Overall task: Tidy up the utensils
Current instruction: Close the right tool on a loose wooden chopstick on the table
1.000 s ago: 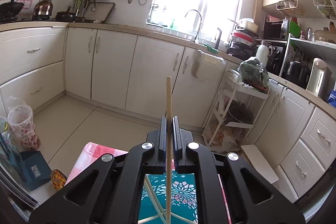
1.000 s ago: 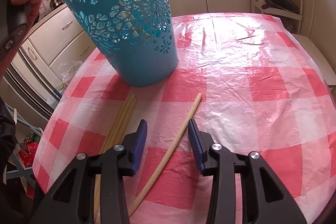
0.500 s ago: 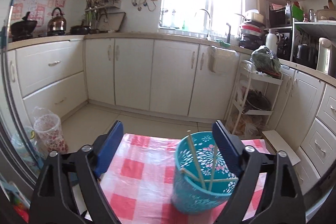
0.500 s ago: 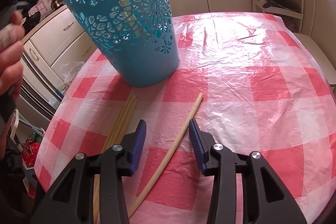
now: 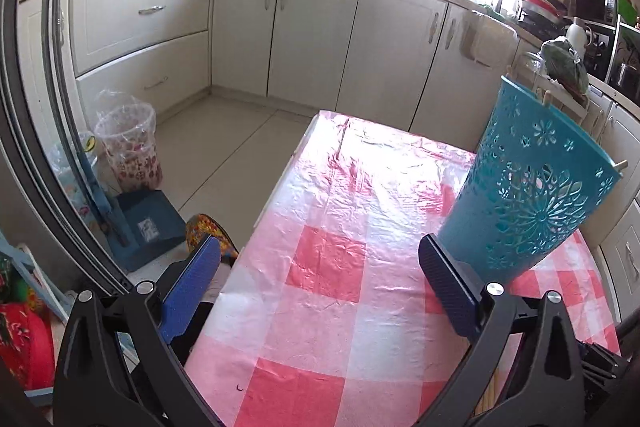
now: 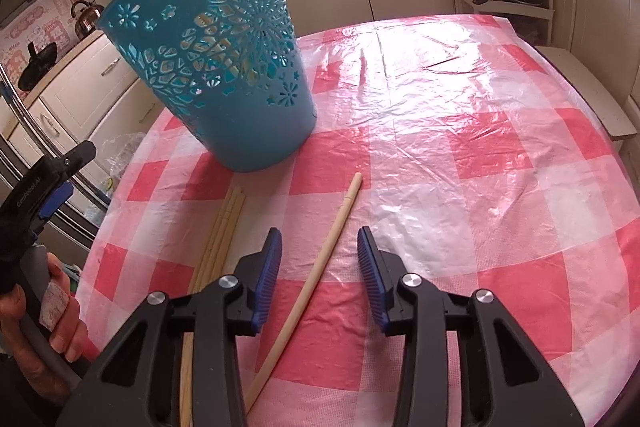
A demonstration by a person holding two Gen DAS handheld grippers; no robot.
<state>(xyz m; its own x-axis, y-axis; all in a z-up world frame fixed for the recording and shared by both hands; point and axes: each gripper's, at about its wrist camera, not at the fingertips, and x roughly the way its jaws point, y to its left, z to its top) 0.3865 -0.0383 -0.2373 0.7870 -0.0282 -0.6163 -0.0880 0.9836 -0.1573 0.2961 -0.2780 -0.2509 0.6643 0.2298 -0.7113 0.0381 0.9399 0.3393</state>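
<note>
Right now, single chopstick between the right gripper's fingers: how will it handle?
The chopstick looks thin, round and stiff: likely light, and apt to roll on the glossy tablecloth if nudged. It lies flat, so the right gripper may pinch it awkwardly.

1. I see the counter (image 6: pixel 460 163) under a glossy plastic cover of red, pink and white checks, creased toward its far end.
2. Ahead and to the left of my right gripper (image 6: pixel 319 259), the blue cut-out basket (image 6: pixel 216 67) stands on the cover.
3. One loose chopstick (image 6: pixel 320 263) lies on the cover, running between that gripper's fingers.
4. A bundle of chopsticks (image 6: pixel 224 227) lies just left of that gripper.
</note>
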